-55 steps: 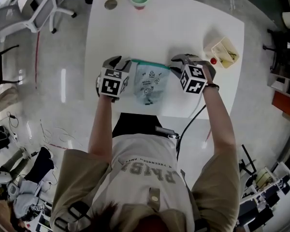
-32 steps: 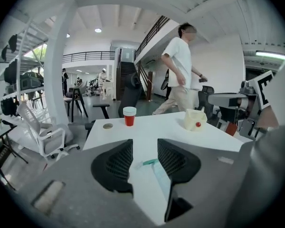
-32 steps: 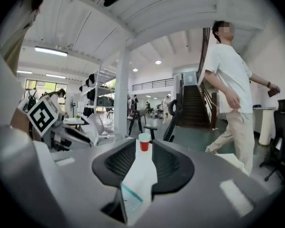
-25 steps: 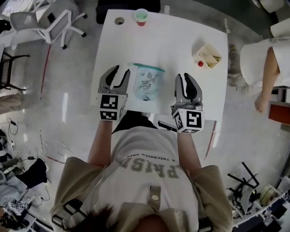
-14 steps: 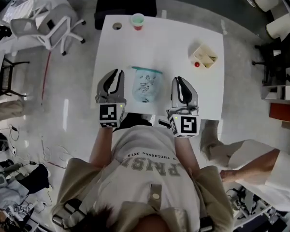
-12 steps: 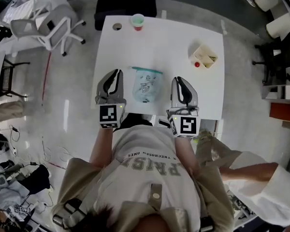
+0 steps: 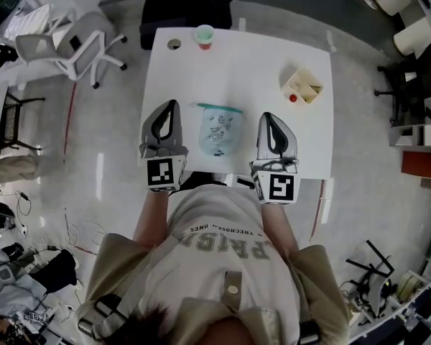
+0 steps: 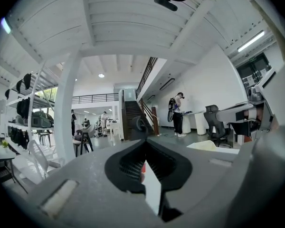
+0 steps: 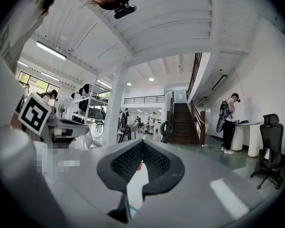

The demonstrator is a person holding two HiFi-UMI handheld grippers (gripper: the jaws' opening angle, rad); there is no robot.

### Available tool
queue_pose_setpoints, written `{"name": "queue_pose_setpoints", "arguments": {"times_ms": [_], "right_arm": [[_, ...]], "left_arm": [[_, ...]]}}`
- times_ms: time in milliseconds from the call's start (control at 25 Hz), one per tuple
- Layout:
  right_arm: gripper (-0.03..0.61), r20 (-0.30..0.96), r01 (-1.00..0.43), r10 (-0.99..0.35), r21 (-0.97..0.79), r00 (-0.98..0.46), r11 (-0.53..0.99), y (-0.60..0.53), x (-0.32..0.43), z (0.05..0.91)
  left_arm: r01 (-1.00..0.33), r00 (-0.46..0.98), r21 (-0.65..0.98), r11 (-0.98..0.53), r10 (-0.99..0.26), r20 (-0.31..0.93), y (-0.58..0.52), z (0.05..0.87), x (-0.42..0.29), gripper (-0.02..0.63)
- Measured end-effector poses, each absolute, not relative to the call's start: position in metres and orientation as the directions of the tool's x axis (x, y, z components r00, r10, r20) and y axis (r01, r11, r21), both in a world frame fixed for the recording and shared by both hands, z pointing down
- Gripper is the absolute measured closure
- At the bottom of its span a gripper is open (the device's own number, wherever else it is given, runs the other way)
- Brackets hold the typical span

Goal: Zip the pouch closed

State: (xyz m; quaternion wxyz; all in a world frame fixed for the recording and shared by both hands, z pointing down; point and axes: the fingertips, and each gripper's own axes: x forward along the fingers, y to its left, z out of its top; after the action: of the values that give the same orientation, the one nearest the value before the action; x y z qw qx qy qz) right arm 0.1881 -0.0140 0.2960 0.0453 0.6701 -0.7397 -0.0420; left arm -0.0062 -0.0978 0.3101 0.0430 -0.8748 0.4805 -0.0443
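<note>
- Looking along the left gripper, I see its two dark pads brought together at the tips. The jaws have just been closing, and nothing sits between them.
- The right gripper reads the same to me: pads met at the tips, jaws just closed, nothing caught in them.
- From the head view, the left gripper and right gripper both point away from the person, held over the near part of the table.
- The pouch lies flat on the table between the two grippers, touching neither.
- It is a clear, slightly rounded bag with small dark drawings printed on its face. A teal zip strip runs straight along its far edge.
- I cannot tell from here whether the zip is shut along its whole length.
- Farther out, a green cup stands at the table's far edge, with a small round dark thing just to its left.
- A cream box sits toward the far right corner, with a small red thing beside it.
- A dark chair stands beyond the table.
</note>
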Motion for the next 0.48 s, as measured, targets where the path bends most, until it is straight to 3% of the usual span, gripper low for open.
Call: {"name": "queue_pose_setpoints", "arguments": {"times_ms": [480], "right_arm": [[0.577,-0.028,-0.985,-0.998,0.162,-0.056,0.051,-0.016,0.201,0.279]], "left_arm": [[-0.828,0.549,-0.149,-0.540,-0.835,-0.026,-0.102,0.282,0.005,0.600]]}}
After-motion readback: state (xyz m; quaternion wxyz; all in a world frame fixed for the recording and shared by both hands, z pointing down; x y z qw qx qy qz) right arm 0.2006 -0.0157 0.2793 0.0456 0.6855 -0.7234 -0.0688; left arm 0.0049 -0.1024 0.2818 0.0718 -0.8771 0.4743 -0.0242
